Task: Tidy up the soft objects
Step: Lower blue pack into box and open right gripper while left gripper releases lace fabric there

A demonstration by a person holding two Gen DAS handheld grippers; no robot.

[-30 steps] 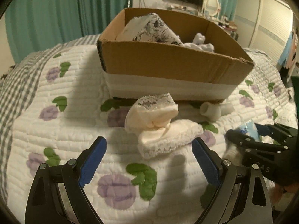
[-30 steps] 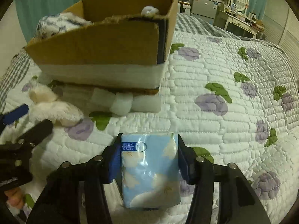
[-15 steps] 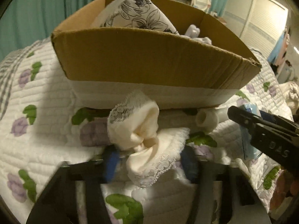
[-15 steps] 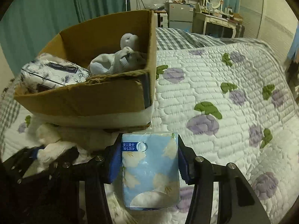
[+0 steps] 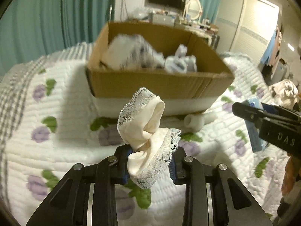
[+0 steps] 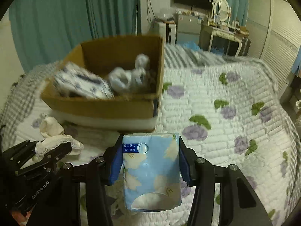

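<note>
My left gripper (image 5: pixel 149 164) is shut on a cream sock with lace trim (image 5: pixel 145 130) and holds it above the quilt, in front of the cardboard box (image 5: pixel 160 86). My right gripper (image 6: pixel 149 162) is shut on a light blue tissue pack (image 6: pixel 151 171), also lifted, near the box's right front corner (image 6: pixel 156 103). The box holds a floral-print packet (image 5: pixel 131 54) and white socks (image 5: pixel 180 64). The left gripper with the sock also shows in the right wrist view (image 6: pixel 54 145). The right gripper shows in the left wrist view (image 5: pixel 263 118).
The box stands on a white quilt with purple flowers (image 6: pixel 216 122) on a bed. A white rolled item (image 5: pixel 195 120) lies at the box's front. Teal curtains (image 5: pixel 56 15), a dressing table (image 6: pixel 223 32) and a wardrobe stand behind the bed.
My left gripper went from open above the sock to shut on it, then lifted it off the quilt. My right gripper rose with the tissue pack, and the box's inside came into view.
</note>
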